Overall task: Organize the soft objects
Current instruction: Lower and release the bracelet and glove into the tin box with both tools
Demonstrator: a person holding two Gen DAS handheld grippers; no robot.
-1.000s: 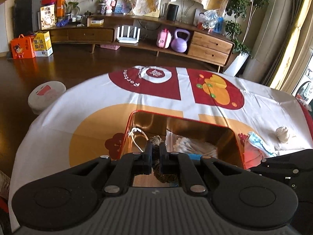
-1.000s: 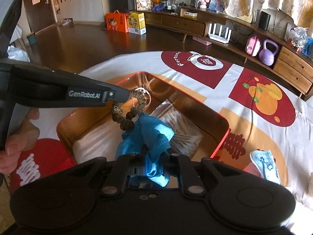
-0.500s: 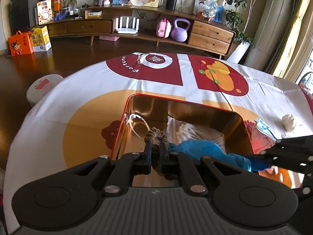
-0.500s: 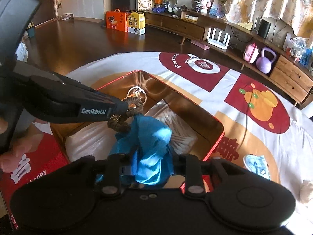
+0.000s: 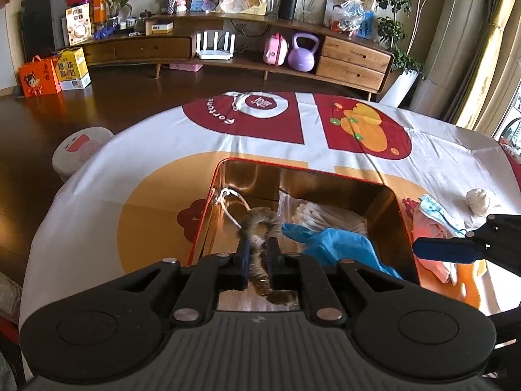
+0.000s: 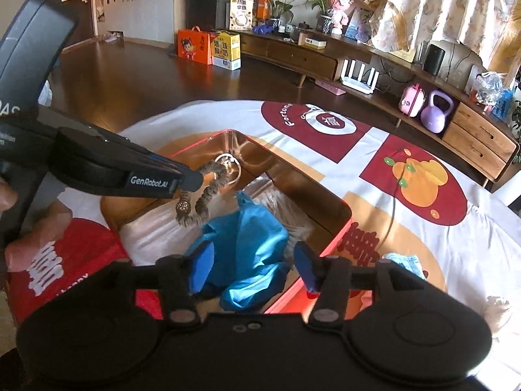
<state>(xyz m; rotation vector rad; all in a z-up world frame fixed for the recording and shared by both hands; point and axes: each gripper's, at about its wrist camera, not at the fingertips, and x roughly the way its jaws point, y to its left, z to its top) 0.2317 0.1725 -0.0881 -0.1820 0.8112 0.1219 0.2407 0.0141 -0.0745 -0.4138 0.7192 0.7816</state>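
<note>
A red tin box (image 5: 302,171) (image 6: 293,166) with a shiny gold inside stands open on the table. My left gripper (image 5: 259,254) (image 6: 192,179) is shut on a brown scrunchie (image 5: 260,221) (image 6: 208,189) and holds it over the box. My right gripper (image 6: 254,264) is open above the box's near rim; one of its fingers (image 5: 443,249) shows in the left wrist view. A blue glove (image 6: 247,247) (image 5: 338,244) lies loose in the box between the right fingers, on a bag of cotton swabs (image 5: 325,216). A white cord (image 5: 228,202) lies in the box's corner.
On the patterned tablecloth (image 5: 162,150) right of the box lie a blue face mask (image 5: 436,210) (image 6: 402,260), a pink cloth (image 5: 429,231) and a white yarn ball (image 5: 477,200). The red lid (image 6: 65,267) lies left of the box. A wooden sideboard (image 5: 228,49) stands beyond.
My right gripper has opened and let go of the blue glove, which now lies in the box. The left gripper still holds the scrunchie over the box.
</note>
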